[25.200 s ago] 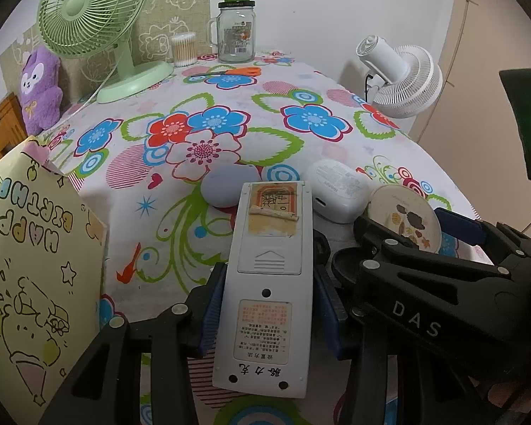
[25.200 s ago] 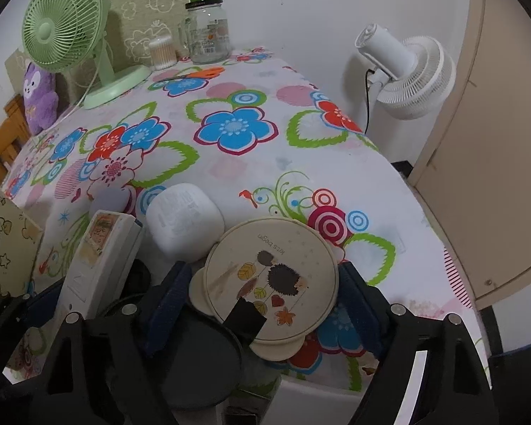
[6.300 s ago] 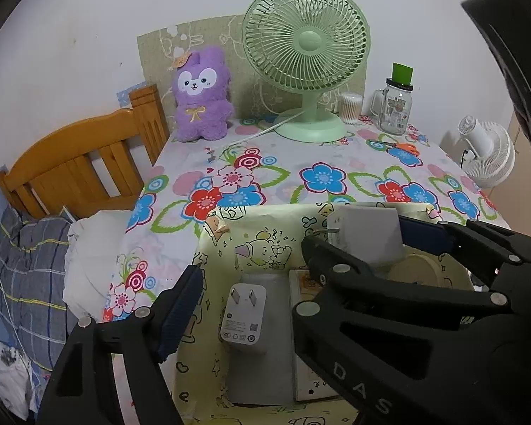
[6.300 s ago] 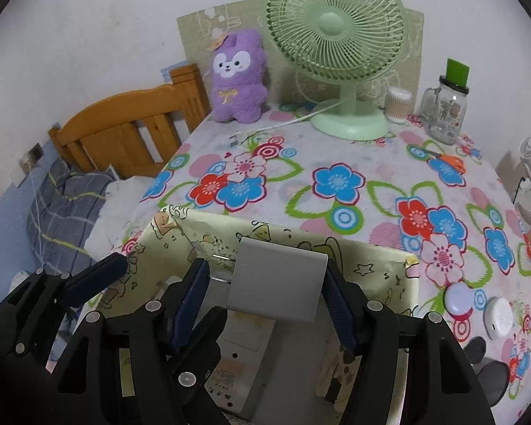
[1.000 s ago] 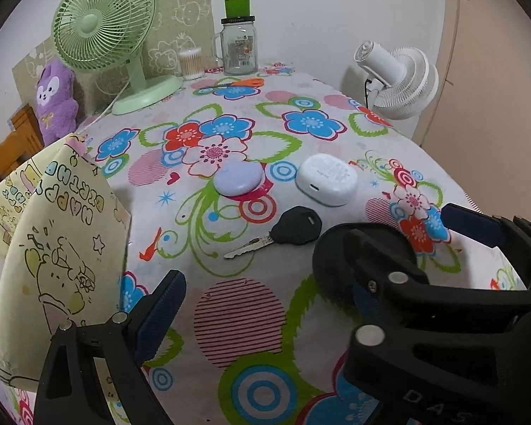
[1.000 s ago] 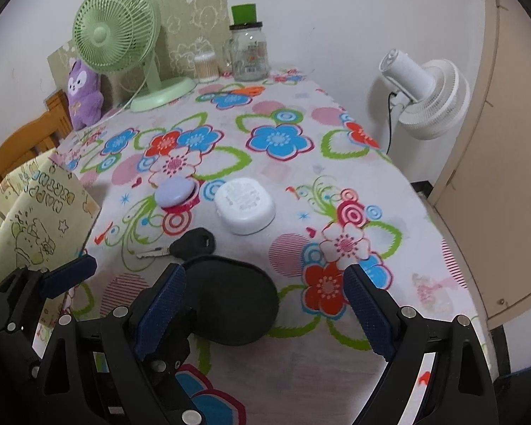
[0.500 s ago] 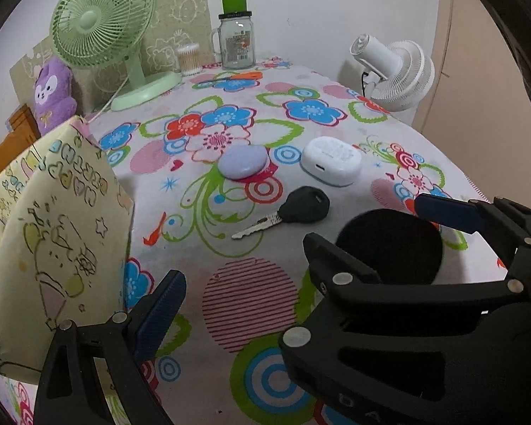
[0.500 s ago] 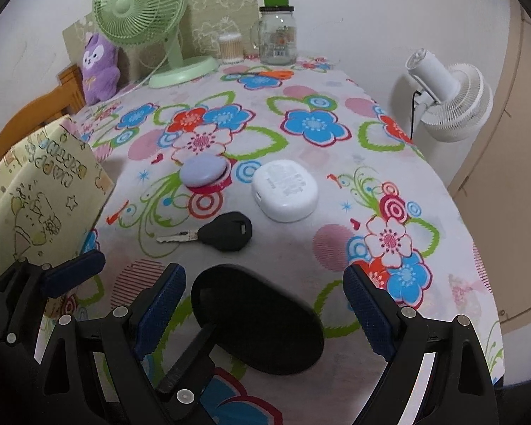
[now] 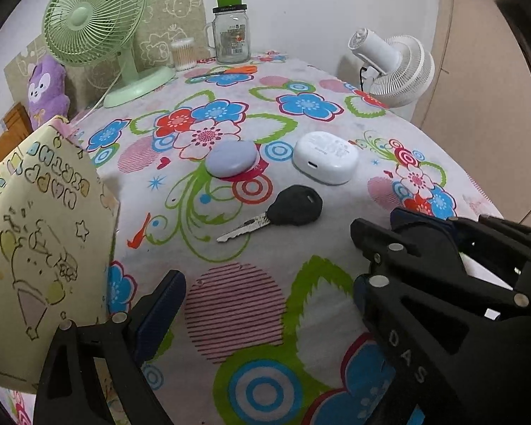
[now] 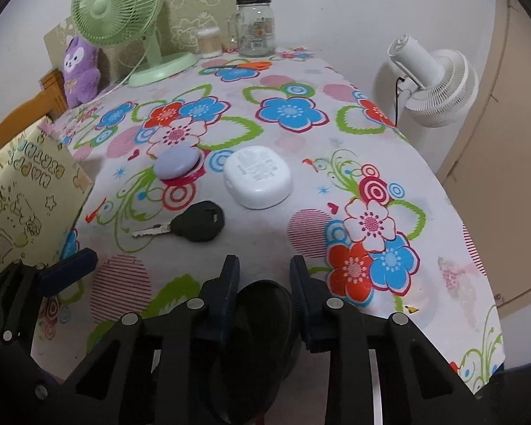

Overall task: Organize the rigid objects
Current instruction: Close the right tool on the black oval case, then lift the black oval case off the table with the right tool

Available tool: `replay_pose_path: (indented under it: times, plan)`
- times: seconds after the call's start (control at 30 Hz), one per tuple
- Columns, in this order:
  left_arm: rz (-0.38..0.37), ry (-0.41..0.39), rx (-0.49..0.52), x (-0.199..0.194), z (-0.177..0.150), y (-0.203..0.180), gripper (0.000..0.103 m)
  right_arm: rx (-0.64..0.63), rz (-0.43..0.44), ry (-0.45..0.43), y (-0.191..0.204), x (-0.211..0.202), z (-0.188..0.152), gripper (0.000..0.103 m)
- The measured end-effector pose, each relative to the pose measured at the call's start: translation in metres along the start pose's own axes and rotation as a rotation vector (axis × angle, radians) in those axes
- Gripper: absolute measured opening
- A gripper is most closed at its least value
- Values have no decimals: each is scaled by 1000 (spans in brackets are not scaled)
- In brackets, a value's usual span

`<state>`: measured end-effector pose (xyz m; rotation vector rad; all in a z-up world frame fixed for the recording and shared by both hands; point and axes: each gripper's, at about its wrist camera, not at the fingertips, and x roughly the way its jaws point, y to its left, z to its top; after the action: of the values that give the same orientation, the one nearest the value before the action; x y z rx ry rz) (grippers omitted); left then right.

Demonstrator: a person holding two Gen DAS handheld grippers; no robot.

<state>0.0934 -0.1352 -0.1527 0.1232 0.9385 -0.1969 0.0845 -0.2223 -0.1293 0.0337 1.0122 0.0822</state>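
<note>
Two grippers sit low over the flowered tablecloth (image 10: pixel 336 163), and I place everything else against the black key (image 10: pixel 194 226) lying near the cloth's middle. Largest first: the yellow birthday-print bag (image 9: pixel 42 233) stands at the table's edge to the left of the key, well apart from it. Far behind the key, at the back of the table, I see the green desk fan (image 10: pixel 124 10), with a purple plush toy (image 10: pixel 79 71) to its left and a glass jar with a green lid (image 10: pixel 255 24) to its right; a white fan (image 10: pixel 435 81) stands off the table's right side. My right gripper (image 10: pixel 263 283) is just in front of the key, nearer the camera, and its jaws have come together to a narrow gap on a black round disc (image 10: pixel 262 318), both blue pads pressing its edges. My left gripper (image 9: pixel 265 297) stands wide with nothing between its fingers, in front of the key and to its left in the right wrist view. Just behind the key to the right rests the white rounded case (image 10: pixel 256 177), apart from it. Just behind the key to the left lies the lilac oval pebble-shaped object (image 10: pixel 177 164), also clear of it.
</note>
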Motion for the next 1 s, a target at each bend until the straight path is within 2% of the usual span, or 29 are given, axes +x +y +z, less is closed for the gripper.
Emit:
replay_pose_path:
  times: [0.3, 0.5, 0.57, 0.63, 0.67, 0.73, 1.0]
  plan:
    - [4, -10, 3, -1, 3, -4, 97, 23, -6, -14, -10, -1, 3, 22]
    - [15, -24, 18, -9, 0, -8, 97, 50, -7, -34, -16, -9, 3, 24]
    - [18, -30, 21, -12, -2, -9, 97, 57, -15, -38, -18, -14, 3, 32]
    - [17, -34, 21, -16, -4, -9, 97, 67, -14, -43, -19, -19, 0, 59]
    - [16, -36, 22, -18, -6, -9, 97, 75, -10, -61, -20, -24, -2, 63]
    - [18, -38, 25, -21, -8, -9, 97, 74, -14, -84, -20, -31, -6, 66]
    - [21, -39, 30, -28, -21, -12, 97, 65, -35, -59, -18, -38, -23, 66]
